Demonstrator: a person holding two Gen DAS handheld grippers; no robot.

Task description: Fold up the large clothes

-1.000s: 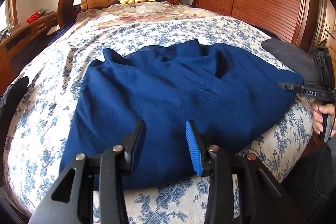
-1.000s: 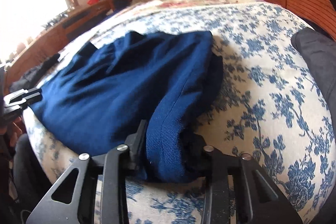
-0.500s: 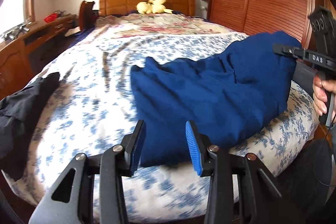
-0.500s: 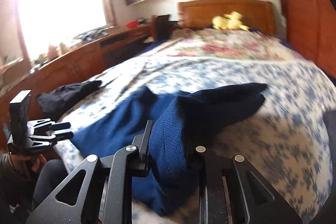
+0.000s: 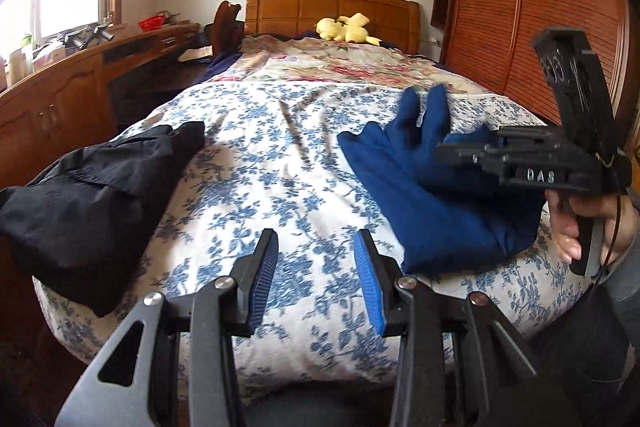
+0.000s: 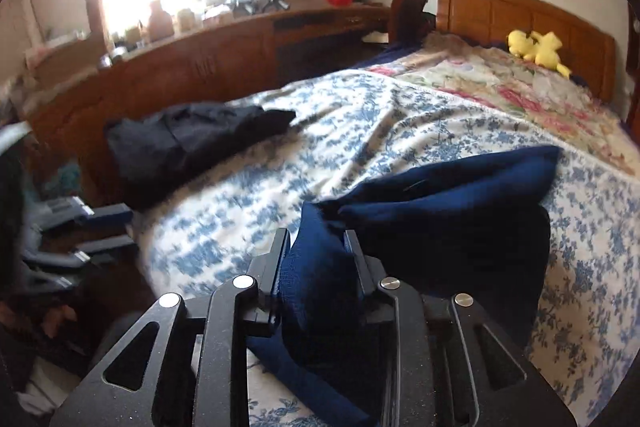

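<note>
Bunching on the blue-flowered bedspread [image 5: 280, 163], my navy knit garment [image 6: 440, 195] sits pinched in my right gripper [image 6: 318, 259], whose jaws just widened, apparently still gripping. It reads "DAS". My left gripper [image 5: 316, 267] gapes empty.

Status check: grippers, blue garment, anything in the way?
Left gripper open, empty. Right gripper loosening, blue garment between jaws. Black clothes lie aside.

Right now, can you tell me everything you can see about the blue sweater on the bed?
The blue sweater is dark navy, a soft knit by its look, folded over into a thick bundle. It lies near one edge of the flowery bedspread, with two ends poking out toward the headboard. A bunched corner sits between the jaws of the right hand-held gripper, which pinches it. Nothing else touches it.
</note>
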